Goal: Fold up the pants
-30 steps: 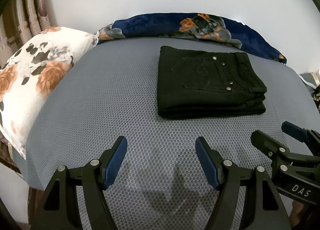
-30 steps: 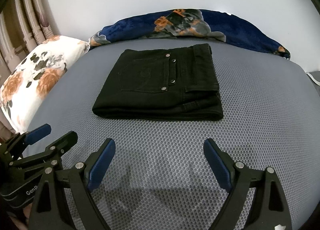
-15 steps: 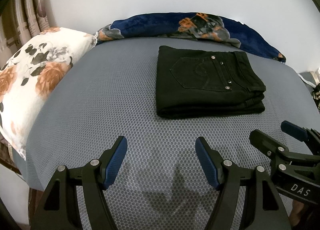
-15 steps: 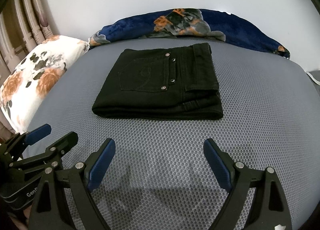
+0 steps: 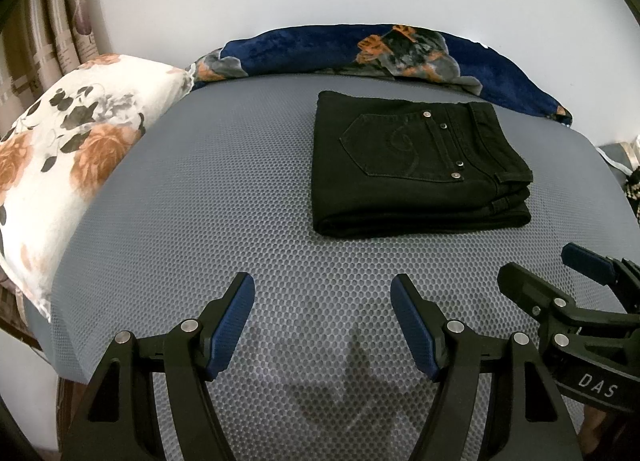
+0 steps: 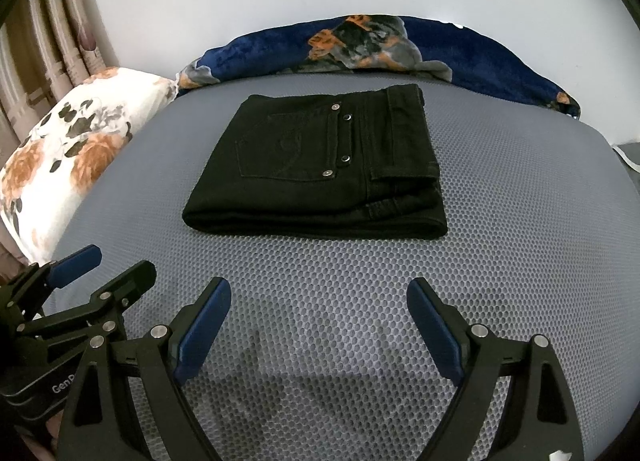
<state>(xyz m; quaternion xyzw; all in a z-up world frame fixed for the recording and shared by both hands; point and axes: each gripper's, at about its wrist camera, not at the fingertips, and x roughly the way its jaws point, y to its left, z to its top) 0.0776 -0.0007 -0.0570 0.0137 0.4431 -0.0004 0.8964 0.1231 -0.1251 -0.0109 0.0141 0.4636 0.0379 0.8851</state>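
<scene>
left wrist view: black jeans (image 5: 416, 165) sit folded in a compact stack on the grey mesh mattress (image 5: 200, 221), back pocket and rivets up, waistband to the right, folded edge toward us. our left tool (image 5: 322, 325) hangs over bare mattress near the front edge, jaws spread, nothing between the blue pads (image 5: 232, 329). right tool (image 5: 560, 281) shows at the lower right, also clear of the cloth.

right wrist view: same stack (image 6: 320, 169), near the middle of the bed. right tool (image 6: 320, 329) released, jaws wide, only mesh under it. left tool (image 6: 96, 273) at lower left, apart from the jeans.

our read: fold looks done, both tools empty and well short of the pants.

risks from here:
- any further reach in could catch the near folded edge with a pad and drag the top layer, opening the stack. denim is stiff, layers slide as a slab on the mesh.
- waistband corner on the right shows loose layers and a belt loop; a finger tip could snag there.
- floral pillow (image 5: 60, 165) left and blue floral blanket (image 5: 400, 49) behind are clear of the stack. only matters if we push the pants that way.
- safest is to pull straight back, no sweep across the stack.
</scene>
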